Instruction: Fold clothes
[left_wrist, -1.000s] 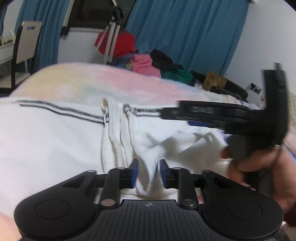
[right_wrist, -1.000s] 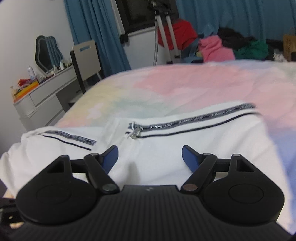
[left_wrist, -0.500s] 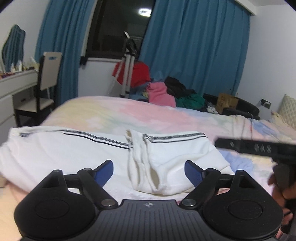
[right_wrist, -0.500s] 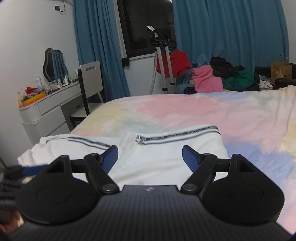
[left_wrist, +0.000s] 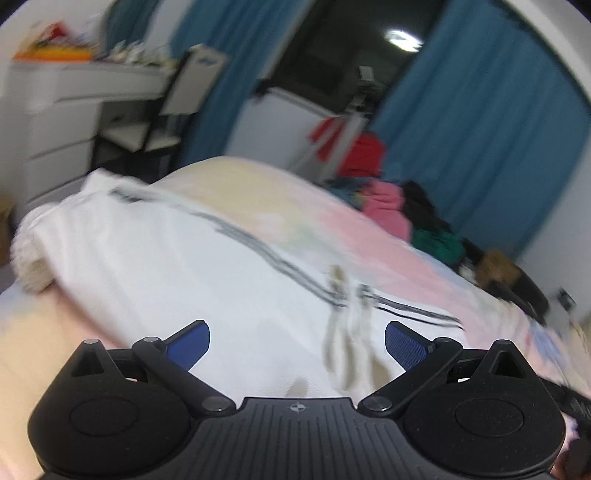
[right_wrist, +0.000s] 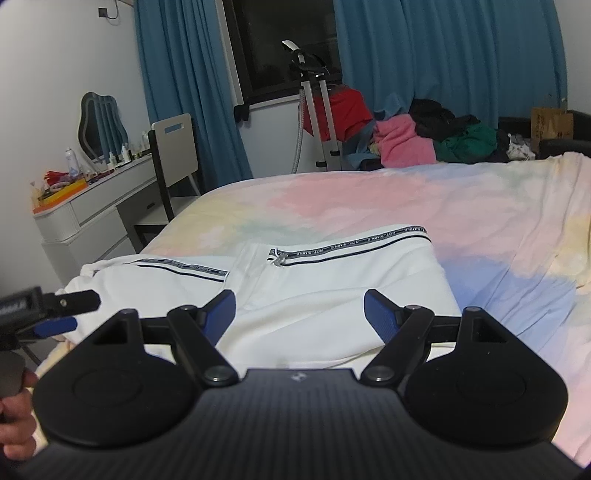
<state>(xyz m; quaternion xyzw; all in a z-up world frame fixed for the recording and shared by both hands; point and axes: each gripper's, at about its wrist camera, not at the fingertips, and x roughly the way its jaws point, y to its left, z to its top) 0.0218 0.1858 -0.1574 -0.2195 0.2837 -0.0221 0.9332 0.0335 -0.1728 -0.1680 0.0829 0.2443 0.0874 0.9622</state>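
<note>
The white knitted garment with black-and-grey striped trim (right_wrist: 332, 288) is seen lying across the bed with the pastel tie-dye sheet (right_wrist: 480, 206), one part folded over onto the rest, its trim band running along the far edge. A second ago a bunched fold of this cloth was pinched between the blue pads of the left claw (left_wrist: 297, 345); that fold has now been let go, the jaws have just been opening and are spread wide, with nothing between them but the cloth lying flat below. The left wrist view is smeared and tilted, where before it was level and close over the fabric. The right claw (right_wrist: 299, 314) is held apart and empty above the near edge of the garment, its spread unchanged from the earlier frames, though the view has pulled back and up from the cloth. At the left edge of the right wrist view the left claw's blue-tipped finger is caught, gripped by a hand (right_wrist: 14, 424). Blue curtains (right_wrist: 443, 48) hang behind.
</note>
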